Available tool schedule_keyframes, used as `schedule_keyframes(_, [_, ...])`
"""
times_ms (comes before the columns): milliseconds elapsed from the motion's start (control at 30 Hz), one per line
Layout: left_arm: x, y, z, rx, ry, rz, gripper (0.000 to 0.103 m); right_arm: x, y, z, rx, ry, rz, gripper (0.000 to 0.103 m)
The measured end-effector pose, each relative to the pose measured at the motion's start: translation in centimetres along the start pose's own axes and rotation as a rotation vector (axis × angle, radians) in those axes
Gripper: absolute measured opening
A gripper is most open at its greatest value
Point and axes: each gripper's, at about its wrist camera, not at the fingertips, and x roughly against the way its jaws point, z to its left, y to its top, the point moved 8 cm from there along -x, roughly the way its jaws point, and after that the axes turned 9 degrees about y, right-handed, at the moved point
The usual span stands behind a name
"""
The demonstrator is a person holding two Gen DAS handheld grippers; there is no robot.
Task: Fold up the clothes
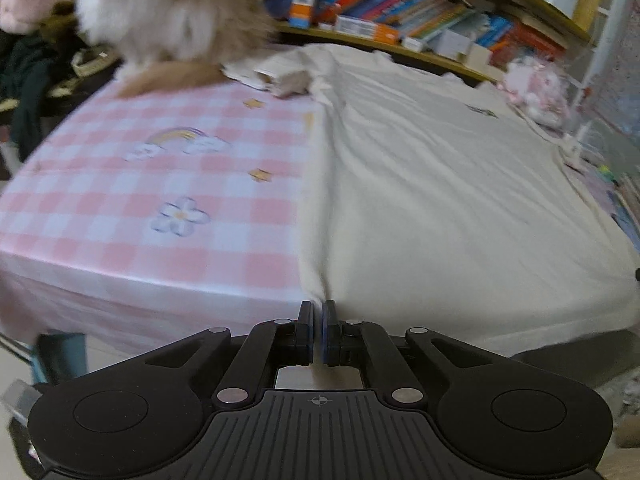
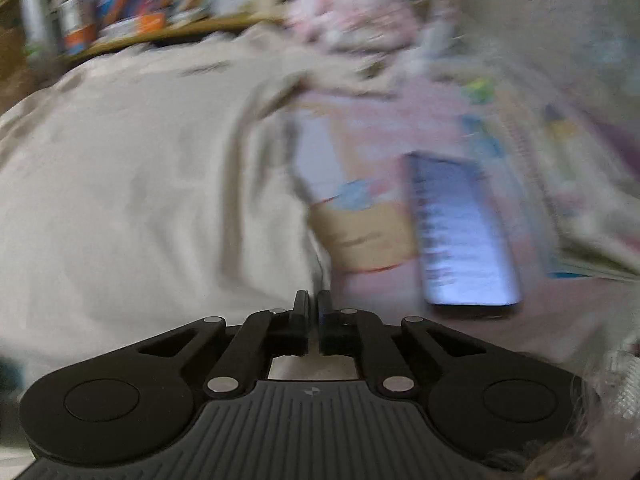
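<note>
A cream T-shirt (image 1: 440, 200) lies spread flat on a table with a pink checked cloth (image 1: 160, 208). My left gripper (image 1: 318, 306) is shut on the shirt's near left corner at the table's front edge, and the fabric puckers into the closed fingertips. In the blurred right wrist view the same shirt (image 2: 140, 180) fills the left side. There my right gripper (image 2: 313, 298) is shut at the shirt's near right corner, where the fabric edge runs down into the fingertips.
A fluffy tan plush toy (image 1: 168, 12) sits at the table's far left and a pink fluffy thing (image 1: 536, 88) at the far right. A bookshelf (image 1: 400, 8) runs behind. Right of the shirt lie a phone (image 2: 460, 232), a tan object (image 2: 360, 236) and papers.
</note>
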Motion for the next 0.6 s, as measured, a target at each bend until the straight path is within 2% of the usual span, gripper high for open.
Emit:
schedule_keyframes(100, [-0.3,-0.7,-0.5,-0.023,-0.013,0.016,0.003,0.8,-0.5,-2.2,-0.047,-0.039,0.010,0.004])
schedule_keyframes(233, [-0.2,-0.9,1.8,0.015,0.018,0.027,0.003,0.9,-1.8,0.0,-0.025,0.066,0.051,0.004])
schedule_keyframes(300, [-0.2,-0.9,1.5,-0.005,0.021,0.034,0.003,0.8,-1.9,1.1,-0.013,0.080,0.054,0.004])
schedule_keyframes(400, [-0.1,-1.3,-0.2,-0.053,-0.005,0.050,0.003,0.6,-2.0,0.9,-0.017,0.058,0.051,0.004])
schedule_keyframes(467, [-0.1,-1.7,-1.4,-0.082,-0.024,0.057,0.003,0.6,-2.1,-0.1,-0.026,0.013,0.058,0.004])
schedule_keyframes(533, [-0.3,-1.9,-1.6,-0.084,-0.029,0.068,0.003,0.6,-2.2,-1.0,-0.037,-0.003,0.065,0.004])
schedule_keyframes(600, [-0.2,-1.6,-0.9,-0.078,-0.026,0.076,0.009,0.5,-2.1,-1.6,-0.047,0.004,0.074,0.004])
